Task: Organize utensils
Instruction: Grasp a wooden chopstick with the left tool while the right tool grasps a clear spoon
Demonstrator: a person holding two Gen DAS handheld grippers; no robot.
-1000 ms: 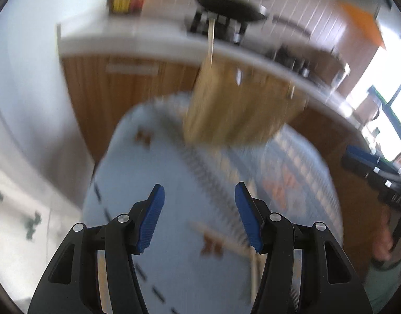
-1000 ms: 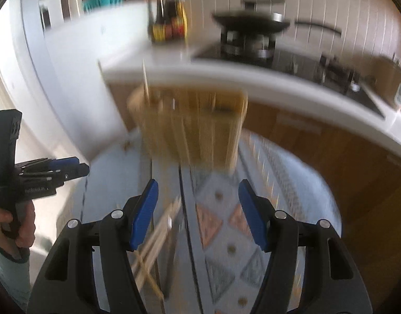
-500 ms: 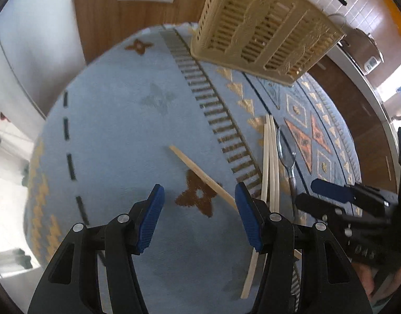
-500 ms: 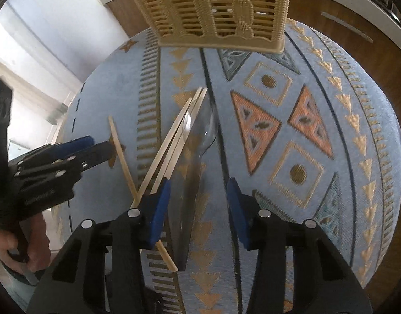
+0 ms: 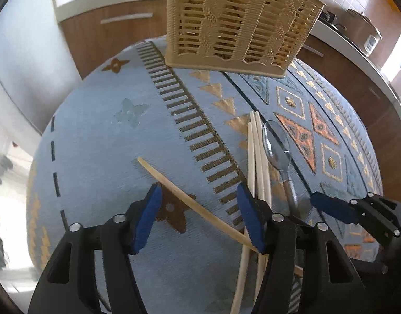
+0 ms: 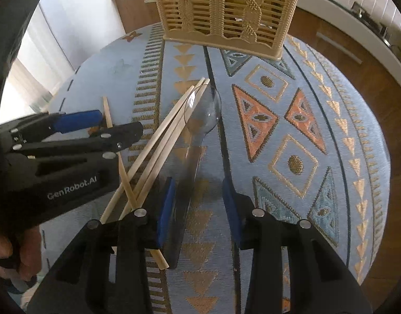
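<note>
Left gripper (image 6: 95, 124), marked "GenRobot.AI", and right gripper (image 6: 197, 209) both spread apart over chopsticks (image 6: 158, 146)

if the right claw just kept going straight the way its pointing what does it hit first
Most likely the spoon: its handle already lies between the open fingers of the right claw, with the bowl straight ahead. Beyond that stands the wicker basket. Height above the cloth is hard to judge, so it might skim over.

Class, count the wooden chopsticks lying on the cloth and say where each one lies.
4: three chopsticks side by side left of the spoon, and one lone chopstick angled across their near ends. The basket may hide more.
</note>
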